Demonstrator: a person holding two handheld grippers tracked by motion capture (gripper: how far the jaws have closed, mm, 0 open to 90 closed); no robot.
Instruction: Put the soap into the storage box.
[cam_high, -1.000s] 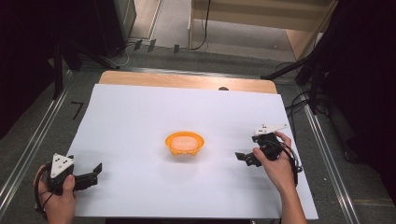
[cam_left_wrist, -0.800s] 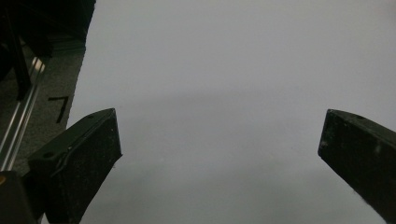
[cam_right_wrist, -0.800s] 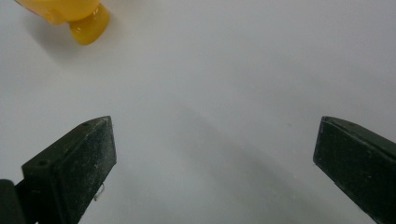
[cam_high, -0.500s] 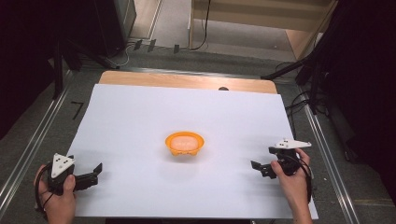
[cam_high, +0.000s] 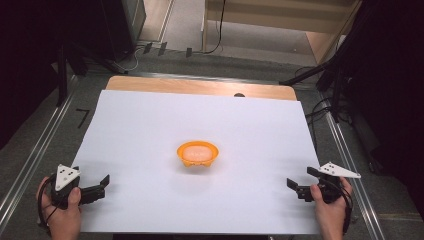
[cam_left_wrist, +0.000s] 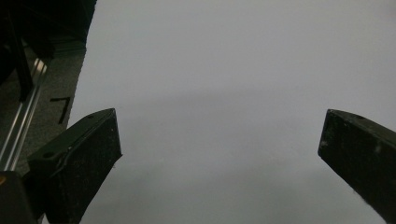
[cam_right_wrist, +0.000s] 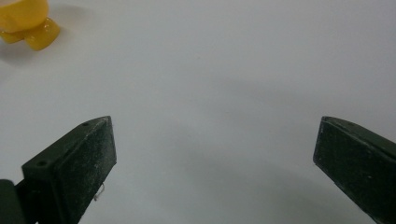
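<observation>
Both tools sit low at the near corners of the tabletop (cam_high: 150, 125), the left tool (cam_high: 102, 185) with its jaws spread wide and nothing between them, the right tool (cam_high: 300, 186) just the same, jaws apart and empty. Dead centre of the white sheet sits the orange bowl (cam_high: 198, 153), well apart from either hand, with something pale pinkish lying inside it; the right gripper view catches its yellow-orange foot at the top left corner. It looks like light, glossy plastic, stiff but likely slick, so my call is a pinch over the rim at one side rather than around the body, and gently, since a light bowl could skate on that smooth sheet. White covering runs nearly edge to edge, a strip of bare wood shows at the far side, metal rails flank it, and cables trail across the dim floor beyond.
</observation>
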